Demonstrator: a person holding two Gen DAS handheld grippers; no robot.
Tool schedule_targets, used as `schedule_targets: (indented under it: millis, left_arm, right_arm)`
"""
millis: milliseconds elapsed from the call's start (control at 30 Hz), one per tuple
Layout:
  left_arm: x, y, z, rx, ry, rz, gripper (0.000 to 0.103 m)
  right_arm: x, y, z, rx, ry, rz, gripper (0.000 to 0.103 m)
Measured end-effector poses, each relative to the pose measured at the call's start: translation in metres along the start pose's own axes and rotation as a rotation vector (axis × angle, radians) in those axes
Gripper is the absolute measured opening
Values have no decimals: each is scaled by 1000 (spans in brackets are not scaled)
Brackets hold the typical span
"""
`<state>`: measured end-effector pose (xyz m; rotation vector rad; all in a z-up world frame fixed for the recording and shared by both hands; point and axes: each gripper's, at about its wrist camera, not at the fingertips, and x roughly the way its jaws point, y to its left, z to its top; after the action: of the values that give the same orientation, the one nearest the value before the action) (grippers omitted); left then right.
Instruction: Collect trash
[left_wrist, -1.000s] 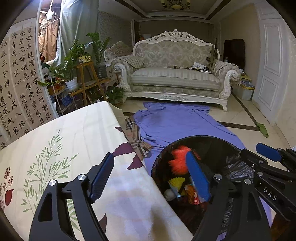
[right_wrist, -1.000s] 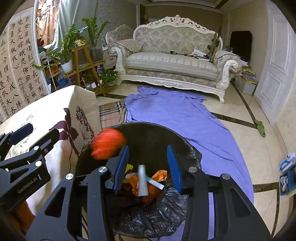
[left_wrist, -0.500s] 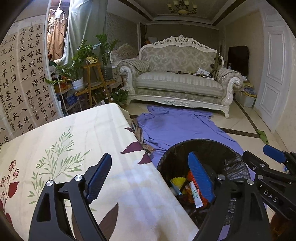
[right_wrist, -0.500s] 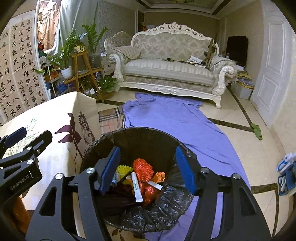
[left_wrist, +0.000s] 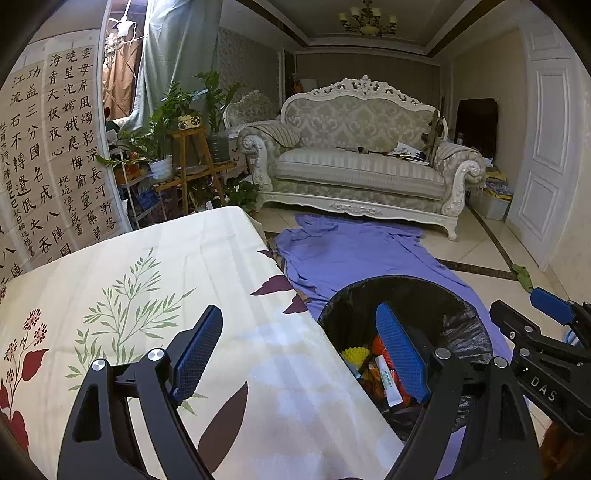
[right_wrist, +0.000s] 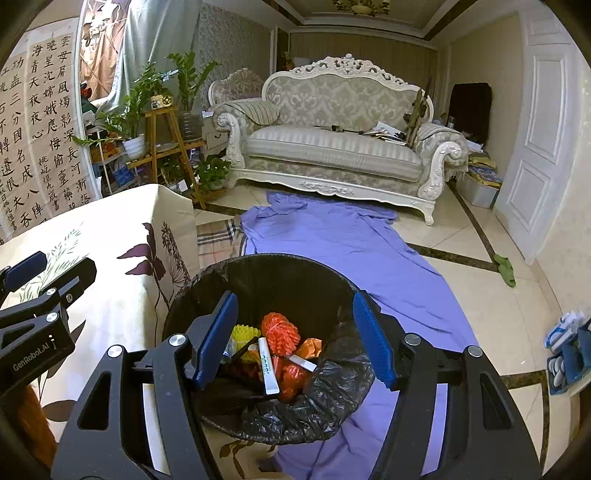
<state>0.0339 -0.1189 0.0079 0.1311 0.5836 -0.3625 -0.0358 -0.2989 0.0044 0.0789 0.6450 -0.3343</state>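
A round bin with a black liner (right_wrist: 295, 284) stands on the floor beside the table. Inside lie an orange netted ball (right_wrist: 280, 328), a yellow spiky piece (right_wrist: 243, 332), a white tube (right_wrist: 267, 365) and orange wrappers. My right gripper (right_wrist: 295, 301) hangs open above the bin's near side, with nothing between its fingers. My left gripper (left_wrist: 299, 314) is open and empty too, straddling the table's edge and the bin (left_wrist: 406, 291). The tube (left_wrist: 388, 380) shows beside its right finger. Each gripper appears at the edge of the other's view.
The table wears a cream floral cloth (left_wrist: 147, 295). A purple sheet (right_wrist: 351, 251) spreads over the tiled floor toward a white carved sofa (right_wrist: 332, 147). Potted plants on a wooden stand (right_wrist: 162, 140) are at the left, and a white door (right_wrist: 535, 147) and a green slipper (right_wrist: 506, 269) at the right.
The orange netted ball dropped from mid-air by the right gripper into the bin. The right jaws widened. Both views drew back slightly from the bin.
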Motion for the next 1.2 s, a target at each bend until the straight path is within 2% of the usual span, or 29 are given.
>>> schedule_targets:
  millis: [1200]
  left_arm:
    - [-6, 1, -3, -6, 1, -5, 83]
  right_arm:
    - [-3, -2, -1, 1, -4, -1, 63]
